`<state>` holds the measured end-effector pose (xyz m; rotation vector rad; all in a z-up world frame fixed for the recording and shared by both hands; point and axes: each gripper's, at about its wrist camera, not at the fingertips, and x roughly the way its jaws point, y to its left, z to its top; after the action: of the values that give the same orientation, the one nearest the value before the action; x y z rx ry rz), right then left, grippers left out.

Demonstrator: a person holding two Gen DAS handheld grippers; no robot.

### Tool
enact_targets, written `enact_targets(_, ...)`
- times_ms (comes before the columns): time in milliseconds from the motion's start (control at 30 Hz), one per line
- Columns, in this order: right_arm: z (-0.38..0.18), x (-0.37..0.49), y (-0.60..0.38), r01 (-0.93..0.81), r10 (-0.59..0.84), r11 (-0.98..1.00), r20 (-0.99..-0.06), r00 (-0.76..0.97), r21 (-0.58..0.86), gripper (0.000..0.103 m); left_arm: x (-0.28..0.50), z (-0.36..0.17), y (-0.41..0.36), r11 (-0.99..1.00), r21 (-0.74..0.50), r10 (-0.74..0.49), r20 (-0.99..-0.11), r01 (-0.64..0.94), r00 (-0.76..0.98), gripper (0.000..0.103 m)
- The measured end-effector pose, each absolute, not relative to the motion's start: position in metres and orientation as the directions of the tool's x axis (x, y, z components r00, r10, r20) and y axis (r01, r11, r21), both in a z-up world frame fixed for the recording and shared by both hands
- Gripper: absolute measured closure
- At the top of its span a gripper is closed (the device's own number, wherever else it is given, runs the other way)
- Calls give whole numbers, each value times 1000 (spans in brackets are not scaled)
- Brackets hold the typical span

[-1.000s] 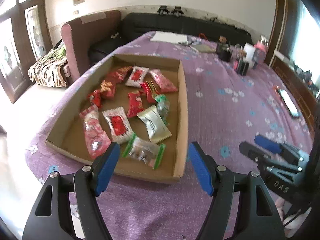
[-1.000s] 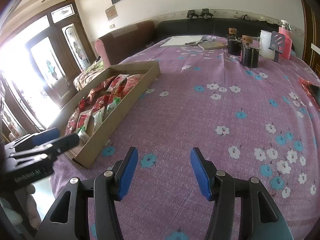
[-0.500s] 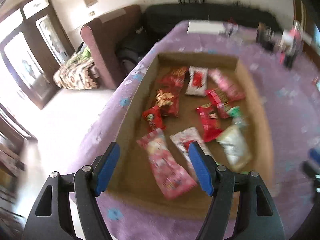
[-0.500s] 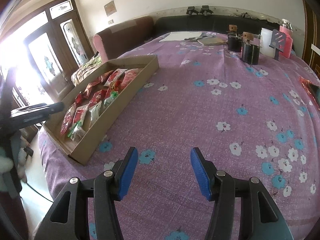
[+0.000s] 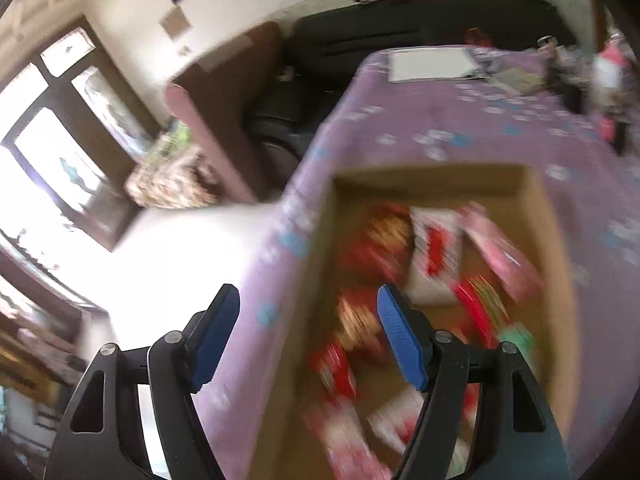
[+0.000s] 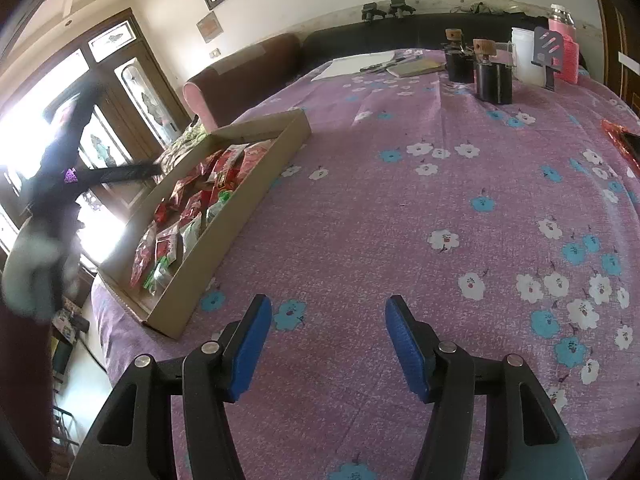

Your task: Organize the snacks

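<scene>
both claws gape wide, holding nothing; left gripper (image 5: 308, 334) straddles the cardboard tray (image 5: 554, 264) wall lower centre, risking a snag instead of snacks (image 5: 434, 256).

The left gripper (image 5: 308, 336) hangs with its blue-padded fingers (image 5: 398, 340) spread wide and nothing between them, above the left wall of a shallow cardboard tray (image 5: 554, 264). The tray lies on a table covered by a purple flowered cloth (image 5: 500, 128), close to the table's left edge. Inside it lie snack packets (image 5: 434, 256), mostly red, pink and white, too smeared by motion blur to tell apart with any certainty. A white sheet of paper (image 5: 430, 64) lies near the table's far edge.
</scene>
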<state>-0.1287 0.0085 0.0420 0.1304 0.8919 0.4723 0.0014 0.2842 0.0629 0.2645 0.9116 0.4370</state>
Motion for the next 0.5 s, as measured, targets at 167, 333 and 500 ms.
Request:
enact_targets(167,42,-130,6,-337,458,886,-709,536,318,38,45,34,280,821,511,565,-663,-254,491,31)
enact_targets(333,41,-129,7,-342,468,881,-713,521,328,38,49,13,256,772,617,602,-632,-153,488,31)
enact_targets(500,40,-127,5,-337,475,878,-712,517,341,37,31,39,262,824,536,544,-657,-183,522,31)
